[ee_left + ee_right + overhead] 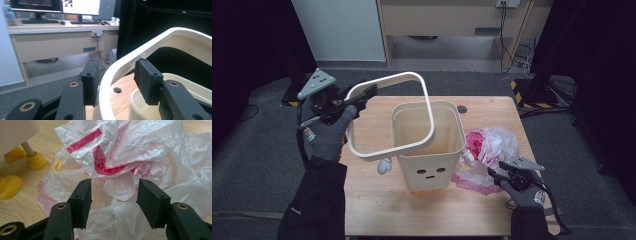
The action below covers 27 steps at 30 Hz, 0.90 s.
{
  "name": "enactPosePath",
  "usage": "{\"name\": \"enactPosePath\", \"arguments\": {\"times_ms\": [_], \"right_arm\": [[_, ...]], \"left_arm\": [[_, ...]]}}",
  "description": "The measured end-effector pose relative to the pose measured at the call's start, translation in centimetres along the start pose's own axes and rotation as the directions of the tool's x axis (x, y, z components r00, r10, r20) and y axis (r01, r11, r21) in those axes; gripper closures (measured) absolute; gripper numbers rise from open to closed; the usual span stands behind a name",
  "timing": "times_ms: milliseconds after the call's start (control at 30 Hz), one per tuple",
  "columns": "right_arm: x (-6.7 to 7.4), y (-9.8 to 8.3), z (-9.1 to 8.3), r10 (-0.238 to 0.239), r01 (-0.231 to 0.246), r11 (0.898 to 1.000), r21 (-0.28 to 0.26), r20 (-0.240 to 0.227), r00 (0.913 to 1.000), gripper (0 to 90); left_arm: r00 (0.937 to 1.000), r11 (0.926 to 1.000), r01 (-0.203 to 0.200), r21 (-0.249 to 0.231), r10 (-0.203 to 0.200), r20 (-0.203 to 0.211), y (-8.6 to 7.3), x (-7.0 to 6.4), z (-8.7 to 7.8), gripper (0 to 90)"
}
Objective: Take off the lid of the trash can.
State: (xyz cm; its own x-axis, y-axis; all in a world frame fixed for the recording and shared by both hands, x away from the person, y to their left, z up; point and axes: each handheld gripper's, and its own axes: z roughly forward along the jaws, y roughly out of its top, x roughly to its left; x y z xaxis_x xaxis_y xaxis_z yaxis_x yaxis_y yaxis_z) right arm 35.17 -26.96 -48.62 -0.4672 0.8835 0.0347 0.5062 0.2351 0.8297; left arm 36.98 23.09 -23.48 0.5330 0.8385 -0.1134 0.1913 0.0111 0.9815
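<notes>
Table (377, 210): light wood, bearing all the items below. Bin (428, 150): cream plastic, upright at the table's middle, a face printed on its front, small white arms at the sides, yellow feet underneath; mouth uncovered, no liner inside. Rim frame (388, 116): cream rounded-square hoop, off the bin and tilted, its near edge low in front of the bin's left side, its far corner raised over the opening. Plastic bag (489, 150): white and pink, crumpled on the table just right of the bin. Left gripper (362, 97): jaws straddle the frame's bar (125, 65), carrying it. Right gripper (493, 175): jaws spread, nothing pinched, low at the bag's (117, 157) near edge. Step judged: frame lifted clear so the bin can be lined. Next move calls for pinching the bag and opening it into the bin.
</notes>
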Motion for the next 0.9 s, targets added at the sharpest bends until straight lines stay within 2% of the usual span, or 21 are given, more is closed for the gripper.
{"name": "enactPosePath", "arguments": {"times_ms": [100,267,400,533,633,767,900], "right_arm": [[0.0,0.0,0.1,0.002,-0.002,1.0,0.007,0.003,1.0,45.1],[0.1,0.0,0.1,0.001,-0.001,1.0,0.008,0.004,1.0,45.0],[0.0,0.0,0.1,-0.001,0.001,1.0,0.01,0.009,1.0,45.0],[0.0,-0.1,0.2,0.0,0.0,1.0,0.014,0.009,1.0,44.8],[0.0,0.0,0.2,-0.001,0.0,1.0,0.014,0.011,0.9999,44.7],[0.0,0.0,0.1,0.002,-0.002,1.0,0.009,0.013,0.9999,44.6],[0.0,0.0,0.1,0.0,0.0,1.0,0.011,0.012,0.9999,44.5]], "left_arm": [[0.9996,0.9994,0.015,-0.032,-0.015,-0.023,-0.5,1.6,-1.5,54.7],[0.9964,0.9998,0.001,-0.02,-0.003,-0.085,-1.9,3.9,-3.9,54.7],[0.9919,0.9995,0.03,0.004,-0.029,-0.123,-3.4,5.8,-5.4,54.7],[0.9858,0.999,0.044,0.007,-0.042,-0.163,-5.2,7.6,-6.5,54.7],[0.9809,0.9994,0.033,0.009,-0.031,-0.192,-6.6,8.5,-7.0,54.6],[0.9702,0.9989,0.019,0.042,-0.008,-0.242,-8.9,9.4,-7.1,54.6],[0.9605,0.9964,0.029,0.079,-0.006,-0.278,-11.2,10.5,-6.9,54.6]]}}
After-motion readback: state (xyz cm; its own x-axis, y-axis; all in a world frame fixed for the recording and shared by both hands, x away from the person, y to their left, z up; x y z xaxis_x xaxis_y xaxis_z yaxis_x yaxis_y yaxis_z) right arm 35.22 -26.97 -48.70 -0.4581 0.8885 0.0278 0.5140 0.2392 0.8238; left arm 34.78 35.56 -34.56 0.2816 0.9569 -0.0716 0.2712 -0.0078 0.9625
